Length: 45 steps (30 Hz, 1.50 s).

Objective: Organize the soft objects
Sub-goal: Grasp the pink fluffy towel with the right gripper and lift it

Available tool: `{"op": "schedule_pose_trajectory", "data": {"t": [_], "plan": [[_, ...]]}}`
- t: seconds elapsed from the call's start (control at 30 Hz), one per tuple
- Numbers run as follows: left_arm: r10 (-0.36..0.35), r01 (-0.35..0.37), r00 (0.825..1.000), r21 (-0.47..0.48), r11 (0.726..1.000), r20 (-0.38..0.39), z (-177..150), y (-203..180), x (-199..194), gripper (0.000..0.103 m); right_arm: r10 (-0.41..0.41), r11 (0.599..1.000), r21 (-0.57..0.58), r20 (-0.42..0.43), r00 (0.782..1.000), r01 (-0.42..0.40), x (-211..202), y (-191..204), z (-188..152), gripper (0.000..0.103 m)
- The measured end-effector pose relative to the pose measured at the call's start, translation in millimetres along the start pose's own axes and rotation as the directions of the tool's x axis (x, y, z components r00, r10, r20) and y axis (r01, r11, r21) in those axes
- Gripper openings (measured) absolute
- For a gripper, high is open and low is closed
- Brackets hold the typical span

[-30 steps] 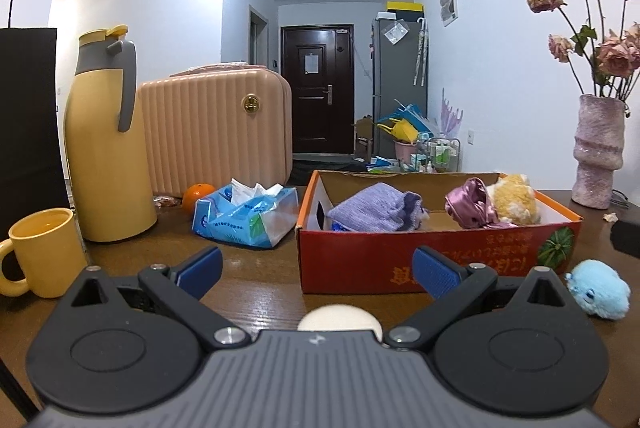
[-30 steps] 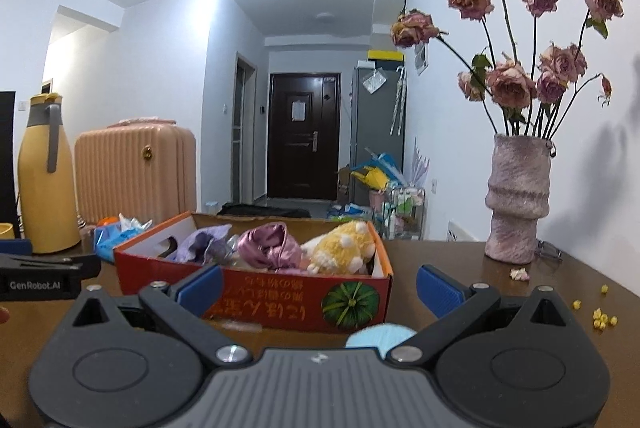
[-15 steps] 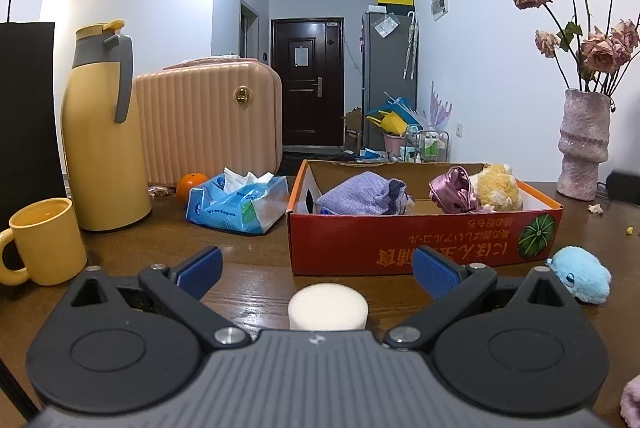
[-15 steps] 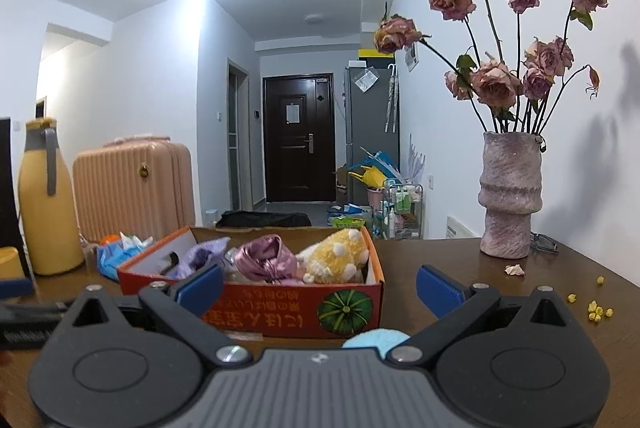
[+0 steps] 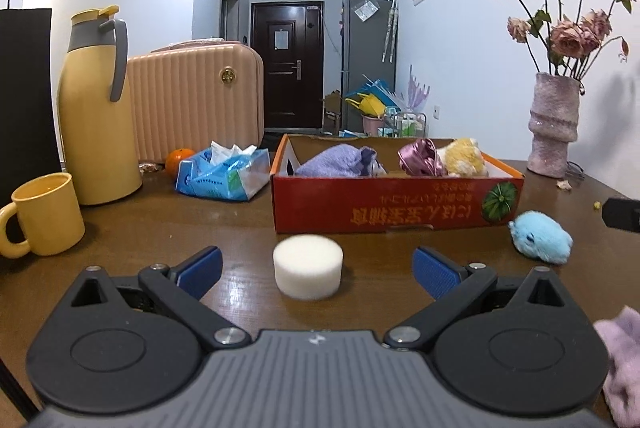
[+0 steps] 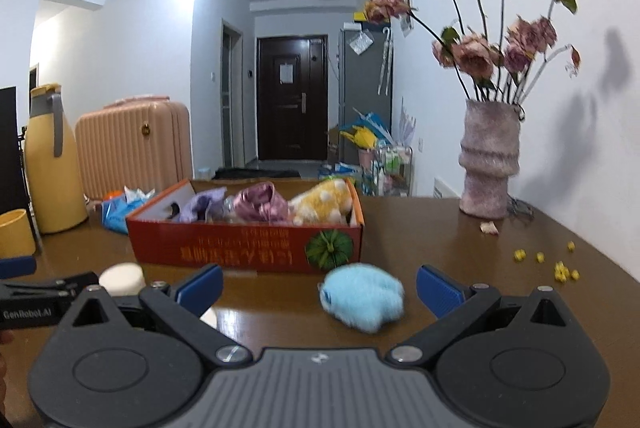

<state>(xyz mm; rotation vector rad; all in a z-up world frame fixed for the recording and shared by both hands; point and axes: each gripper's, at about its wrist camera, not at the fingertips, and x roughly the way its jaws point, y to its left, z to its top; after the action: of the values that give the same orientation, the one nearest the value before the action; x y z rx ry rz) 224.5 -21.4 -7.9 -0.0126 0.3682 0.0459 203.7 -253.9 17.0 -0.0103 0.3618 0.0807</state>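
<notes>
Tabletop of dark brown wood (image 5: 132, 228) carries a shallow red cardboard box (image 5: 396, 206), the landmark here. Behind the box to its left stand a ribbed pink suitcase (image 5: 196, 100) and a tall yellow thermos jug (image 5: 94, 108); behind it to the right, a pink textured vase of dried roses (image 6: 488, 158). Inside the box lie a lavender knitted cloth (image 5: 336, 164), a shiny mauve fabric bundle (image 6: 260, 202) and a yellow plush toy (image 6: 324, 202).

Left gripper (image 5: 316, 268) is spread wide, empty, around a white foam cylinder (image 5: 308, 266) just in front of the box. Right gripper (image 6: 320, 286) is likewise spread and empty, flanking a fluffy light-blue plush toy (image 6: 362, 294) near the box's front right corner.
</notes>
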Motion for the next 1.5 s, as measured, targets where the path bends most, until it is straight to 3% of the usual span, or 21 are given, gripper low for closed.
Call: {"op": "schedule_pose_trajectory", "data": {"t": [0.37, 0.6, 0.87, 1.03, 1.2, 1.5], "plan": [[-0.042, 0.04, 0.998, -0.033, 0.999, -0.04, -24, 5, -34, 0.103, -0.076, 0.996, -0.05, -0.099, 0.992, 0.072, -33, 8, -35, 0.103], [-0.051, 0.051, 0.997, -0.004, 0.999, -0.055, -39, 2, -46, 0.103, -0.07, 0.997, -0.049, -0.138, 0.988, 0.064, -51, 10, -52, 0.103], [-0.093, 0.082, 0.991, -0.108, 0.991, -0.101, -43, 21, -43, 0.103, -0.069, 0.997, -0.032, -0.222, 0.973, 0.064, -53, 4, -71, 0.103], [-0.095, 0.087, 0.991, -0.087, 0.992, -0.096, -43, 18, -45, 0.103, -0.055, 0.999, -0.013, -0.246, 0.968, 0.053, -47, 1, -71, 0.102], [-0.101, 0.092, 0.99, -0.087, 0.992, -0.102, -44, 18, -45, 0.103, -0.051, 0.998, -0.038, -0.282, 0.958, 0.042, -33, 8, -71, 0.093], [-0.101, 0.094, 0.989, -0.067, 0.993, -0.104, -46, 15, -46, 0.103, -0.016, 0.999, -0.038, -0.324, 0.946, 0.003, -12, 14, -72, 0.061]]}}
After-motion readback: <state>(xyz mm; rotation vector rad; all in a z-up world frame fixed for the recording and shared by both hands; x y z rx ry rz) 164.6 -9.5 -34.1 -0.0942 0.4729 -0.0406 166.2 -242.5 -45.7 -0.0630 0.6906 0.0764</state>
